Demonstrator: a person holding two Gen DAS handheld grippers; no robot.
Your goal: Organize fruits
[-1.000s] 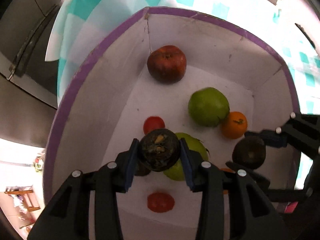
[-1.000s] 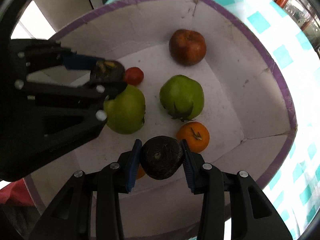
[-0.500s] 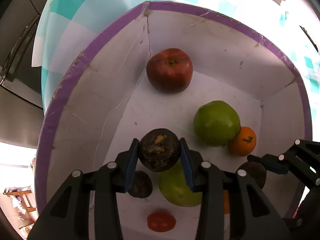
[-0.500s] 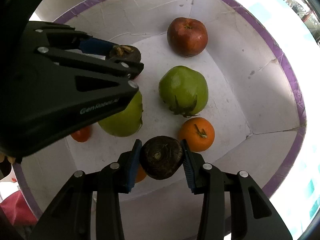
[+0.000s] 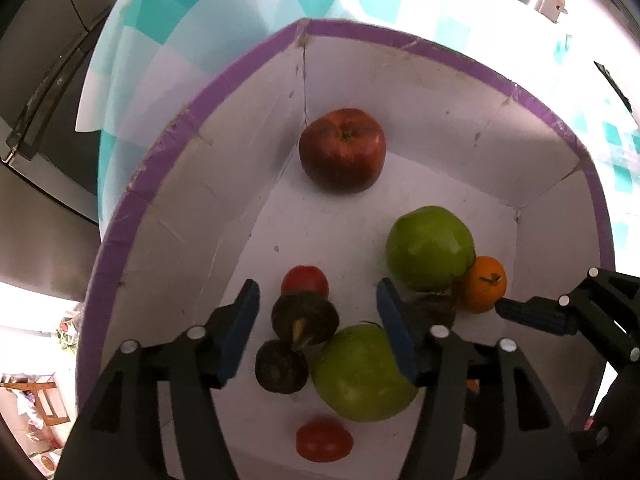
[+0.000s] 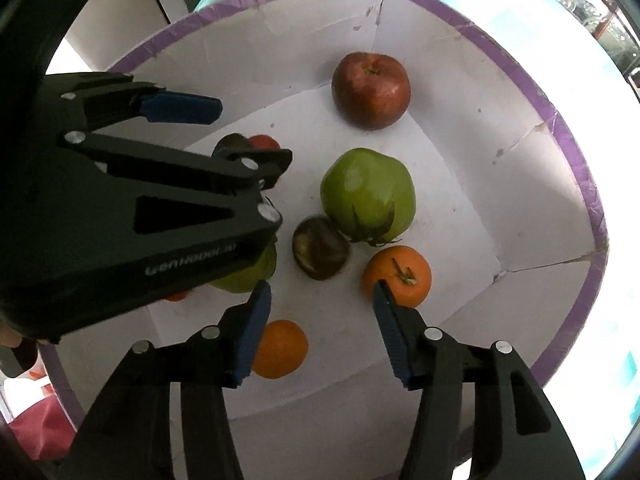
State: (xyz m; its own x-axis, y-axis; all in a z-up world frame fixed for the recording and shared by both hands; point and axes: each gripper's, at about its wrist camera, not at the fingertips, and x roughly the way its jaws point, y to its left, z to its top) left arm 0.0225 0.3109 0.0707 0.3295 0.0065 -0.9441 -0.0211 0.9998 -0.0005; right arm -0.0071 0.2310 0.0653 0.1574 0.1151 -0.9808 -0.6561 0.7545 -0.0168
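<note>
While one dark brown round fruit (image 5: 305,317) lay loose below the left gripper (image 5: 318,330), its jaws were opening, pads clear of it. Another dark brown fruit (image 6: 320,253) sat on the floor of the white purple-rimmed cardboard box (image 6: 516,80) beside a green tomato (image 6: 367,194). Above it the right gripper (image 6: 320,330) was opening, nothing between its jaws.

A teal-and-white checked tablecloth (image 5: 224,20) spreads ahead of the gripper; a dark steel cabinet (image 5: 36,80) stands off to its left, bright light below
</note>
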